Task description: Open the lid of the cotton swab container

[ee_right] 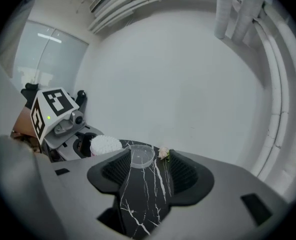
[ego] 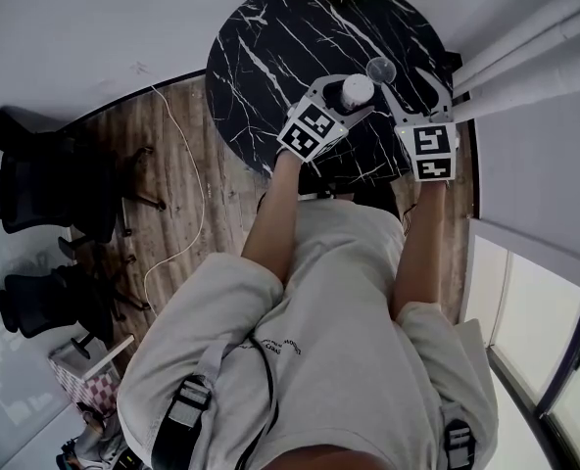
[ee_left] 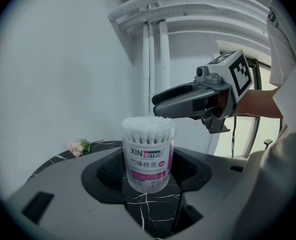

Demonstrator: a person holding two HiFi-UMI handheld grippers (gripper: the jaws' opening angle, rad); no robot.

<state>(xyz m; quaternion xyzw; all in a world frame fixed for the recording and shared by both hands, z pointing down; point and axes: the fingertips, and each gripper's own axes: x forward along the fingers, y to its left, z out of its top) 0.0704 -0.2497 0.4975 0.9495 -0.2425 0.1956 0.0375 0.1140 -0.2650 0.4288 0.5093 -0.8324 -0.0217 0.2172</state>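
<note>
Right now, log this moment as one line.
left gripper: shut on swab container | right gripper: open, empty | lid: off, flat on table ahead of right jaws

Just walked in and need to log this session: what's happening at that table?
A person works at a black marble table with a gripper in each hand. The left gripper is clamped around the cotton swab container, which stands upright with its swab tips exposed. The clear lid is already off, lying flat on the table just ahead of the right gripper, whose jaws stand open and empty.
</note>
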